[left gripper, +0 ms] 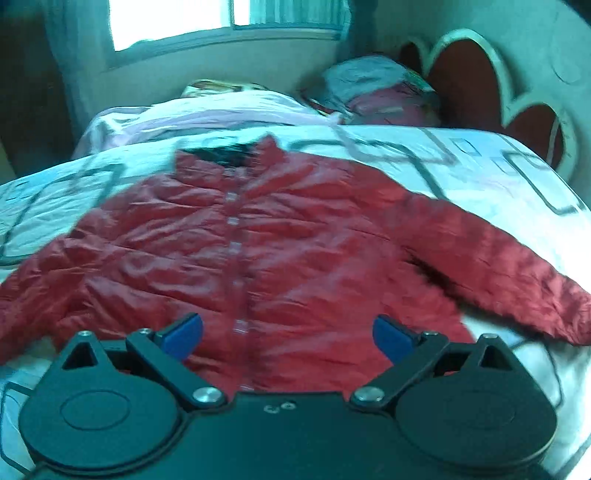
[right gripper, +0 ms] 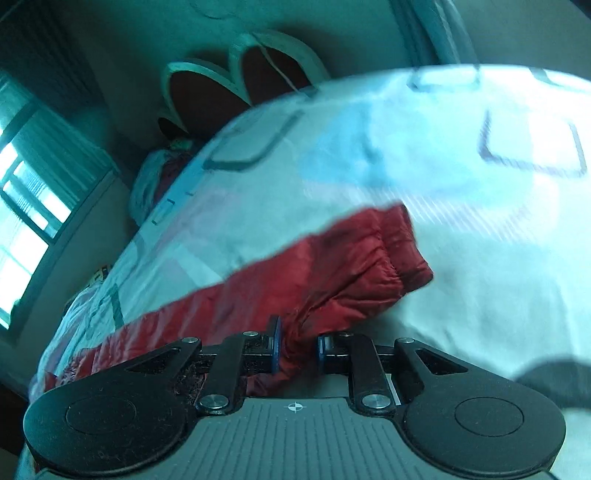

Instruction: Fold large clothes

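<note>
A red quilted jacket [left gripper: 258,254] lies spread flat, front up, on the bed, collar at the far side and both sleeves out to the sides. My left gripper [left gripper: 288,338] is open and empty, held over the jacket's lower hem near the snap placket. My right gripper [right gripper: 297,350] is shut on the red fabric of the jacket's sleeve [right gripper: 332,273]. The sleeve's cuff lies on the sheet just past the fingers.
The bed is covered by a white sheet [left gripper: 461,162] with grey square outlines. Pillows and bundled bedding [left gripper: 373,92] lie at the head, by a red scalloped headboard [left gripper: 465,77]. A window [left gripper: 166,18] is on the far wall.
</note>
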